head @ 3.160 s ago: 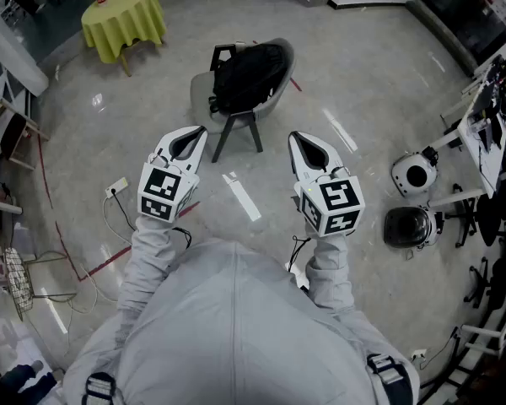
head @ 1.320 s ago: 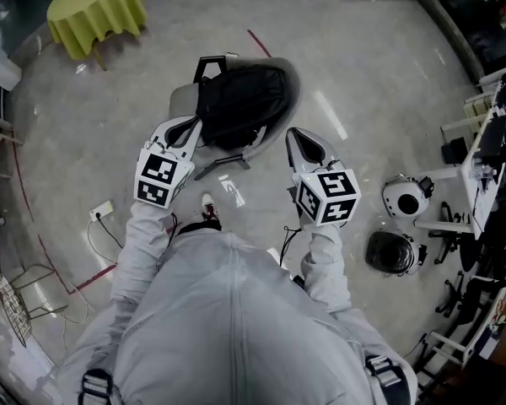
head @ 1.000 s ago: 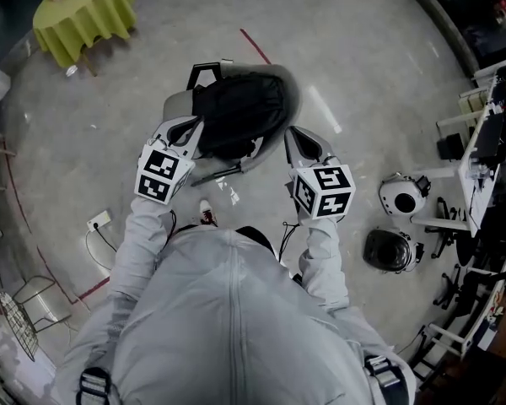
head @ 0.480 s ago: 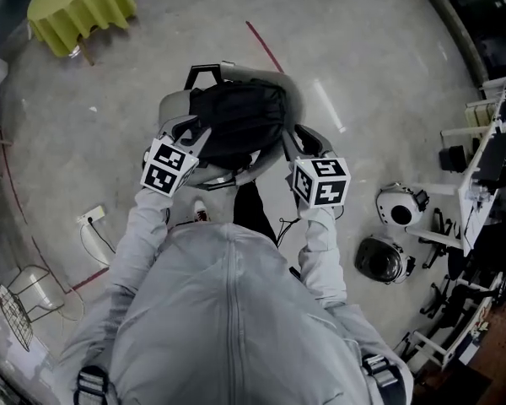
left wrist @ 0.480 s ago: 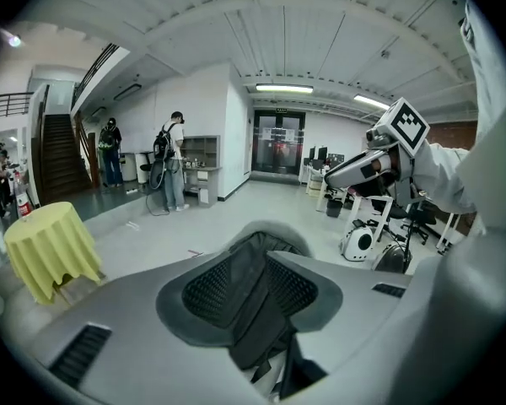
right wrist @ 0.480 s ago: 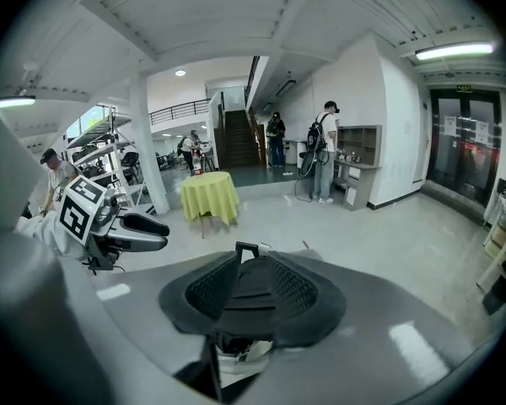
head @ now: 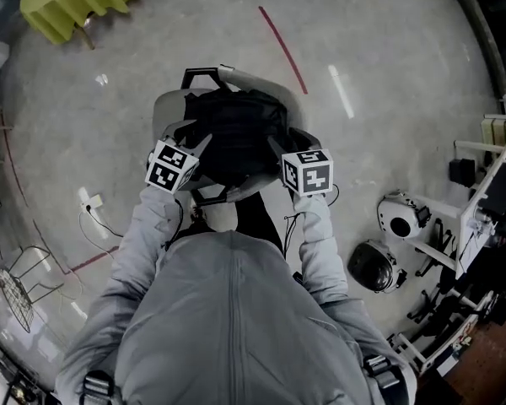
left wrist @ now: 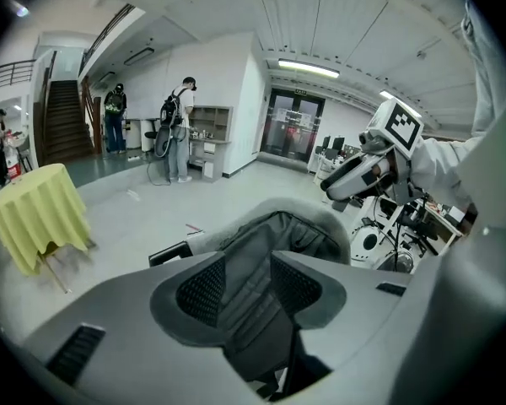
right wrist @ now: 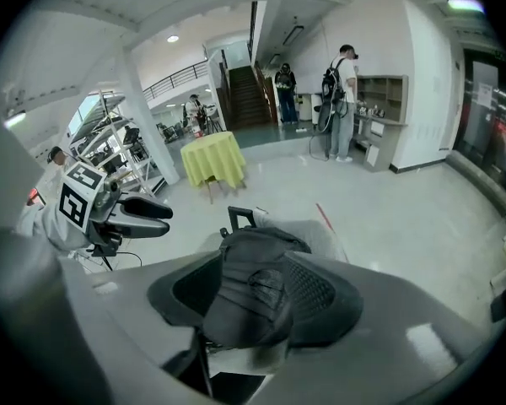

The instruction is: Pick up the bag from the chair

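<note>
The bag [head: 236, 133] sits on the seat of the grey chair [head: 163, 108] and is not yet lifted. The left gripper [head: 191, 142] and the right gripper [head: 280, 146] flank it, one on each side. Each has its jaws spread with dark bag fabric between the pads, and neither looks clamped. The approach seems done; closing on the bag and raising it clear remain.
</note>
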`<state>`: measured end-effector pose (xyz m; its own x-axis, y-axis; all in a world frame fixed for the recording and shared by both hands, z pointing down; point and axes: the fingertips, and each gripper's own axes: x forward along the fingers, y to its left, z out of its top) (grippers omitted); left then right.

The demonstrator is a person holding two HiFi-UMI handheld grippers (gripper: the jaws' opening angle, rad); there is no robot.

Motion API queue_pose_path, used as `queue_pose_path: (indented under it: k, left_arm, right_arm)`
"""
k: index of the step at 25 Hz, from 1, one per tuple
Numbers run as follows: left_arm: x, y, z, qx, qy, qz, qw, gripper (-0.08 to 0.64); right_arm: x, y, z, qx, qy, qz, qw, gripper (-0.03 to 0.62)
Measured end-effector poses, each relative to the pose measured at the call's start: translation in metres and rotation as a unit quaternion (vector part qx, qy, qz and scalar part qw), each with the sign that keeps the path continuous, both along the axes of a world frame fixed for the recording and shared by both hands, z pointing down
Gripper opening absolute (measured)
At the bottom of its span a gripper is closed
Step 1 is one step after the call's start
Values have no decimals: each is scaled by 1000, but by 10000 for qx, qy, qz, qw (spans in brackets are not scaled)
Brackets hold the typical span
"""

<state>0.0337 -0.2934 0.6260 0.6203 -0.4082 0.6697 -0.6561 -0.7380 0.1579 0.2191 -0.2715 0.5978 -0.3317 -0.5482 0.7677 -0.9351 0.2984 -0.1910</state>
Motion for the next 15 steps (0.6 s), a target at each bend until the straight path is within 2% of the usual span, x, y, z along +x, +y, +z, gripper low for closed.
queue_pose_path:
  k: [4,7,9,12,15]
  left_arm:
    - [29,-27,28,-153,-41,341,9993,200]
    - [47,-39,51,-424,-75,795,9959,226]
    - [61,-49,67,-495,-203,1167,9917,243]
    - [79,-66,87,-383,-422,1620,9851,247]
    - [98,-75,102,-234,-634,2173,9738,247]
  right_arm:
    - [18,-13,44,-485,25,84,9988,256]
    - [22,-10,69,-847,38,119,9963,262]
    - [21,-10,80,-989,114,18,9950,262]
    - [14,-11,90,-1193,325,-288,9919,261]
    - [10,-8,97,-1442,610,-450,9866,255]
